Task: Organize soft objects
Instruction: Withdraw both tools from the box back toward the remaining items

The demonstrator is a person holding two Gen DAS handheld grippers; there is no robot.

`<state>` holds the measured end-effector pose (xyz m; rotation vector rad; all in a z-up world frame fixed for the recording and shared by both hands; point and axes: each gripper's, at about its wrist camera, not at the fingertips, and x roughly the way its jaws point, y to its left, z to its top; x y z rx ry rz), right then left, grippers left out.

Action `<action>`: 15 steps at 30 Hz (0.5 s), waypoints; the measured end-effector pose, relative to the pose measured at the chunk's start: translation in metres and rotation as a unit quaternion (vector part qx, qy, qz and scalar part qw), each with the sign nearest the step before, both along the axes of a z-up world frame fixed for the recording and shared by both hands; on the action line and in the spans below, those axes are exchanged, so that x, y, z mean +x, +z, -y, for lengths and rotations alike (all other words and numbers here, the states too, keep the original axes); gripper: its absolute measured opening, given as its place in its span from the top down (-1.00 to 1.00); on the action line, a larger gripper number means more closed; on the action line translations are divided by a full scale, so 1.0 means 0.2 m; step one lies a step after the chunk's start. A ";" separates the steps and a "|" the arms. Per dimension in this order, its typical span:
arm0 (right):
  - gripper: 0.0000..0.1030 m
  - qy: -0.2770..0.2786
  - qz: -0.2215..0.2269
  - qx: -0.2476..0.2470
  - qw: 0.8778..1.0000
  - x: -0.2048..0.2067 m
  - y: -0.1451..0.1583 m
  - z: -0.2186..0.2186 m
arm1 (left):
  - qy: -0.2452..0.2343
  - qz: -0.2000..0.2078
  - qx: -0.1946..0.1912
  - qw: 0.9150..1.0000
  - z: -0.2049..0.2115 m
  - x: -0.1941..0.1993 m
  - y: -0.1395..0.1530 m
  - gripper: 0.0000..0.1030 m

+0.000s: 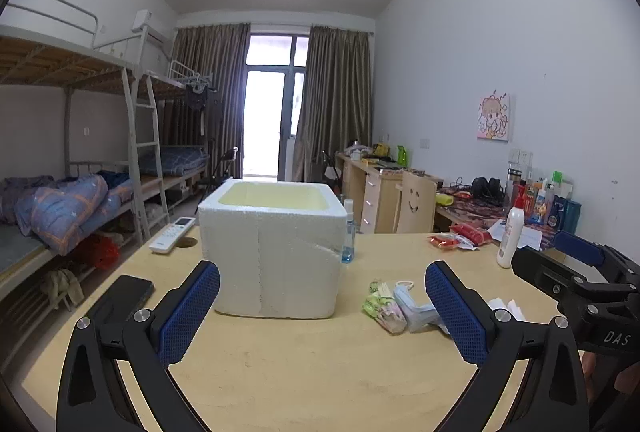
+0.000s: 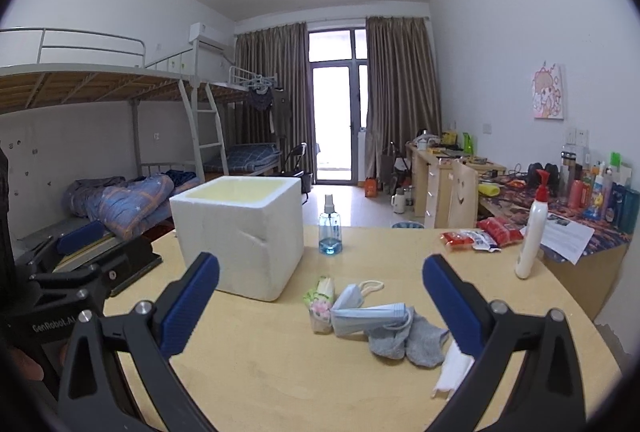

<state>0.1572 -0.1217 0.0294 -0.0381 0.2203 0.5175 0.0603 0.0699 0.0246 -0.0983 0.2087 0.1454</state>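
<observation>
A white foam box [image 1: 273,244] [image 2: 240,232] stands open-topped on the wooden table [image 1: 312,372]. To its right lie a green tissue pack [image 1: 382,306] [image 2: 321,306], blue face masks [image 2: 362,314] [image 1: 416,310], grey socks [image 2: 408,340] and a white folded tissue [image 2: 454,368]. My left gripper [image 1: 322,312] is open just before the box, empty. My right gripper [image 2: 320,306] is open above the soft pile, empty. Each gripper shows at the edge of the other's view: the right gripper's body [image 1: 580,284] and the left gripper's body [image 2: 92,268].
A blue spray bottle [image 2: 330,228], a white pump bottle [image 2: 530,244] and red snack packets [image 2: 480,236] stand behind the pile. A remote [image 1: 173,234] and a black phone [image 1: 124,294] lie left of the box. Bunk beds stand at left, desks at right.
</observation>
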 end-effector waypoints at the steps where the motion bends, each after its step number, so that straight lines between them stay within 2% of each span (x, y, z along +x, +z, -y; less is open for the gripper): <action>1: -0.99 0.000 -0.002 0.001 1.000 0.01 0.00 0.00 | 0.000 -0.002 0.000 1.000 0.01 0.01 -0.01 -0.99; 6: -0.99 -0.003 -0.016 0.003 1.000 0.05 -0.02 0.03 | -0.011 -0.014 -0.003 1.000 0.02 0.07 -0.03 -0.99; 15: -0.99 -0.045 -0.038 0.005 0.998 0.11 -0.05 0.11 | -0.051 -0.046 -0.006 0.998 0.07 0.22 -0.07 -0.99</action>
